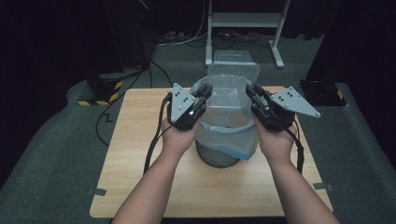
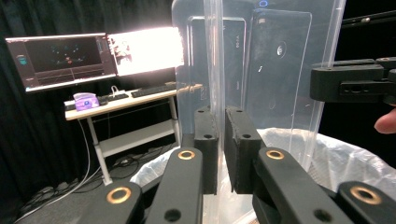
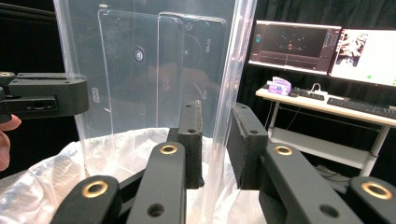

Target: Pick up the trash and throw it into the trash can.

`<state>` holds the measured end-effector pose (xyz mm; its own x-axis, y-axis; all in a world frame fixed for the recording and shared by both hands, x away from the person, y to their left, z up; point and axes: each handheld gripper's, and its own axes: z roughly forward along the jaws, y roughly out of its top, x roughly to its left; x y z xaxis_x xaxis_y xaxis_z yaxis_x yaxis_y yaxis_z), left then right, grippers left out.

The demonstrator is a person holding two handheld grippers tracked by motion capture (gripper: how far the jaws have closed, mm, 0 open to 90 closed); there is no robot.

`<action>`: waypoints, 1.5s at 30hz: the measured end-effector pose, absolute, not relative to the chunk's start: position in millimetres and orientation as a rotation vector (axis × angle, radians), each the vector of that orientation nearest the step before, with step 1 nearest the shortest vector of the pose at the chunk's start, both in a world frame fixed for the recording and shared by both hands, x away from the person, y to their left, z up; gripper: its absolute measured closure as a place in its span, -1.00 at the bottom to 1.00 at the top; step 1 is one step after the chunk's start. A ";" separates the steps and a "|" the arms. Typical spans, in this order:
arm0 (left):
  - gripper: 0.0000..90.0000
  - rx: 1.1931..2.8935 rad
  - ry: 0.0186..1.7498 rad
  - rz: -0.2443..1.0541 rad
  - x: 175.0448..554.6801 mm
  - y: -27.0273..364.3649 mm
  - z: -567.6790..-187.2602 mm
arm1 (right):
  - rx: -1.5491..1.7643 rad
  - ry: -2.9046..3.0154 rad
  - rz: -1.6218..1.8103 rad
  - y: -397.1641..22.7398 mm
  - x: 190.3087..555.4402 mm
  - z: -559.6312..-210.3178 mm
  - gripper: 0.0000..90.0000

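At the centre of the pale wooden worktop (image 1: 140,154): round grey bin (image 1: 217,157) lined with a translucent plastic bag (image 1: 233,137), bag rim folded over the outside. Directly above the bin's mouth, toward 12 o'clock from it, a clear rectangular plastic container (image 1: 232,86), upright, lifted over the bag and gripped on two opposite walls.

At 9 o'clock of the container, left gripper (image 1: 201,100) with grey three-cornered plate on top, black cable trailing down toward 7 o'clock. From the left gripper view, both black jaws of the left gripper (image 2: 221,144) clamped on the container's clear wall (image 2: 215,70), one pad on either face, wall edge running straight up between them.

At 3 o'clock of the container, right gripper (image 1: 254,100), likewise plated and cabled. From the right gripper view, right gripper (image 3: 215,140) jaws set on either side of the container's rounded corner edge (image 3: 233,79), pressed against it, white bag crumpled just below at 7 o'clock.

Beyond the worktop at 12 o'clock, white desk frame (image 1: 243,28) on grey carpet; in both gripper views, two lit monitors (image 2: 93,53) and a keyboard (image 2: 152,88) on that desk.
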<state>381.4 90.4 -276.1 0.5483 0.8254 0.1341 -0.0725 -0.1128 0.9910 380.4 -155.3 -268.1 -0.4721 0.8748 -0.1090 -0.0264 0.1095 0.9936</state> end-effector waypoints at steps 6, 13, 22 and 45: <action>0.81 1.498 0.703 0.862 388.2 89.5 -276.2 | 0.874 1.627 1.450 -153.1 389.4 -266.1 0.65; 0.12 1.449 0.732 0.865 388.4 93.4 -276.7 | 0.902 1.618 1.423 -151.0 388.2 -268.2 0.13; 0.09 1.473 0.731 0.848 388.8 92.3 -281.8 | 0.927 1.632 1.430 -156.9 391.8 -275.5 0.13; 0.11 1.519 0.880 0.821 355.7 163.5 -320.5 | 0.931 1.633 1.345 -207.1 357.9 -297.1 0.04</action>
